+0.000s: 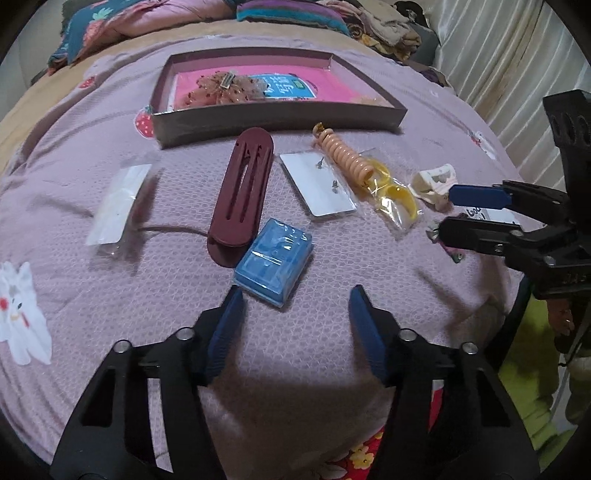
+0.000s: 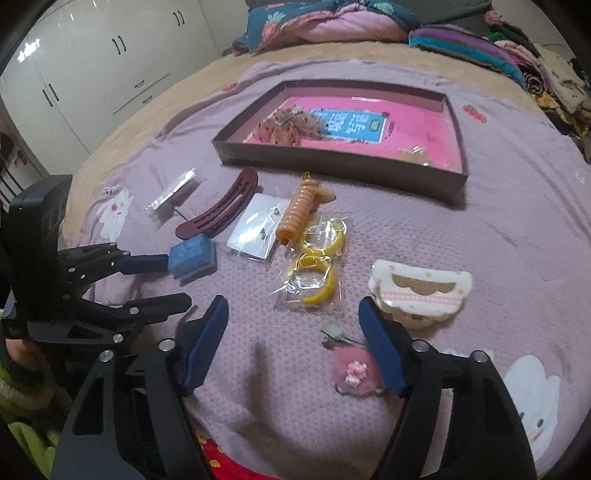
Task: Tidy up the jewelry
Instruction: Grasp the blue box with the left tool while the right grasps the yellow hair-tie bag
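A shallow brown box with a pink floor lies at the back and holds a dotted mesh hair bow. In front lie a maroon hair clip, a small blue box, an earring card, an orange spiral hair tie, bagged yellow hoops, a white claw clip and a pink fluffy clip. My left gripper is open, just short of the blue box. My right gripper is open above the pink clip.
A clear packet lies at the left. The bed cover is mauve with white cat prints. Folded bedding is piled at the back. White wardrobes stand to the left, a curtain to the right.
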Motion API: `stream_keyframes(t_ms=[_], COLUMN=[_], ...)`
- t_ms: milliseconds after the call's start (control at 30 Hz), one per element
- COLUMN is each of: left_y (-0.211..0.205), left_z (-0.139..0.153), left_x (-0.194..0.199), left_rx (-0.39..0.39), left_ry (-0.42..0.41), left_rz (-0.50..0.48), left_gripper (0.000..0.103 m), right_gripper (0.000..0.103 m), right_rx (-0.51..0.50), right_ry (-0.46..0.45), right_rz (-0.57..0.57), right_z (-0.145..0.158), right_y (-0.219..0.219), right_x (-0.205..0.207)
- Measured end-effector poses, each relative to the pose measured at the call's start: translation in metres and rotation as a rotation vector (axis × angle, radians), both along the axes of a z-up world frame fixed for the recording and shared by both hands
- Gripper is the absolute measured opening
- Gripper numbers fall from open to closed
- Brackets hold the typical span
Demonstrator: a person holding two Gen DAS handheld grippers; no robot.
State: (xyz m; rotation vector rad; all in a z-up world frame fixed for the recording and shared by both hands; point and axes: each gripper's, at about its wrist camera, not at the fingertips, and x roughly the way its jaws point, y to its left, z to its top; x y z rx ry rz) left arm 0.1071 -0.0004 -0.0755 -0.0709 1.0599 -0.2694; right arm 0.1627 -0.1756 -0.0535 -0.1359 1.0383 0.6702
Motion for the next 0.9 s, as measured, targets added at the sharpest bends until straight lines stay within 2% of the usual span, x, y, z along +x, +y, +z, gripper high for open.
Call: stream_keyframes(t_ms=[467, 567, 600, 633, 700, 900], left_y=[0.004, 0.0, -0.003, -0.006, -0.009, -0.015], left_z=[-0.008, -0.01, -0.01, -0.01, -0.012, -0.011], left_x=[0.032, 0.038, 0.04, 0.041, 0.043, 0.041], left_rx=[-0.026, -0.023, -0.015, -0.005, 0.007, 0.015], left_ry=[0.036, 0.035, 0.033, 0.031, 0.036, 0.037], left_rz=[-0.029, -0.032, -0.039, -0.041, -0.046, -0.031], left_gripper=[0.047, 0.047, 0.047, 0.047, 0.044, 0.044], right_gripper=[0.053, 0.047, 0.041, 0.039, 0.039, 0.039], right_rx=[-0.057, -0.057, -0.049, -0.044, -0.021, -0.002], right_ry=[0.051, 0.03, 0.03, 0.03, 0.035, 0.016], right_rz=[0.002, 0.009, 0.008, 0.006, 0.004, 0.0], right_z=[-0.037, -0.036, -0.035, -0.034, -0.032, -0.023], right_y=[0.022, 0.023, 0.022, 0.02, 0.016, 0.006], right_x=[0.029, 0.031, 0.031, 0.032, 0.033, 0.031])
